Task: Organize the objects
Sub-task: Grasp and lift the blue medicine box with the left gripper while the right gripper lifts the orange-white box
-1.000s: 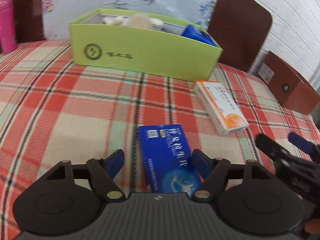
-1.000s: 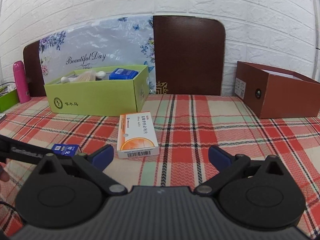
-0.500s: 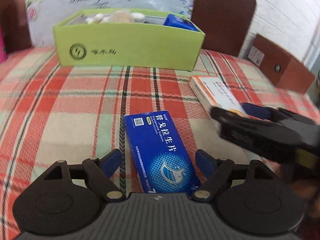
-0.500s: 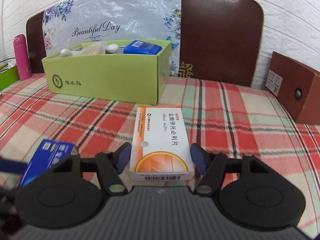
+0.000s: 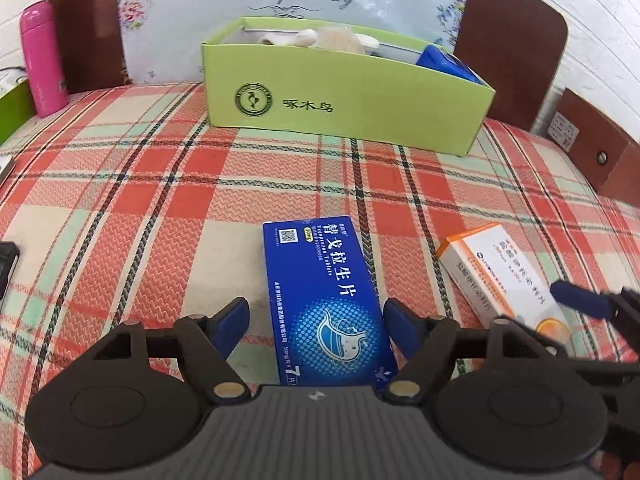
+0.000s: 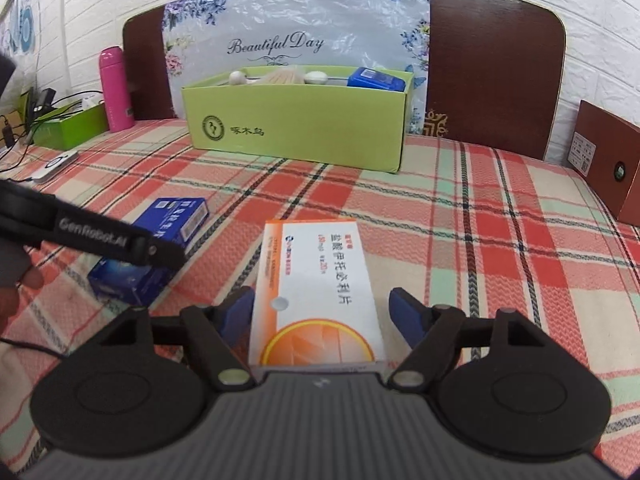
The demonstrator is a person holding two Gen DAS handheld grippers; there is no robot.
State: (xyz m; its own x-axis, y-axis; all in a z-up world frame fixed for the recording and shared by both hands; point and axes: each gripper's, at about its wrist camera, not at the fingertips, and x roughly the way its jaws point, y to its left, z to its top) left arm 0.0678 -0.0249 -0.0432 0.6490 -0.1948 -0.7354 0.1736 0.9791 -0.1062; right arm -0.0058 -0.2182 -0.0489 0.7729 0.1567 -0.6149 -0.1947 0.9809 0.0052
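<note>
Both my tools have closed in over the last second: a moment ago the boxes lay ahead of the fingers, and now each one sits between them, so I judge two pickups are about ready. My left gripper (image 5: 316,320) is spread wide, its blue pads either side of the flat blue cardboard medicine box (image 5: 326,300), neither pad touching. My right gripper (image 6: 322,312) is likewise spread, straddling the white-and-orange cardboard medicine box (image 6: 318,296); its left pad sits just beside the box edge, and I cannot tell whether it touches. Both boxes lie flat on the red-and-green plaid tablecloth (image 5: 160,208), on my side of the lime-green open cardboard box (image 5: 340,100), which I take to be their destination. The blue one lies in front of that carton's middle, the orange one in front of its right end. Inside the carton, a blue packet (image 6: 374,78) and white-tipped items (image 6: 276,77) are already stowed. Left of the carton stands a pink cylindrical flask (image 6: 116,90); well to its right, a brown cardboard box (image 6: 608,164).
</note>
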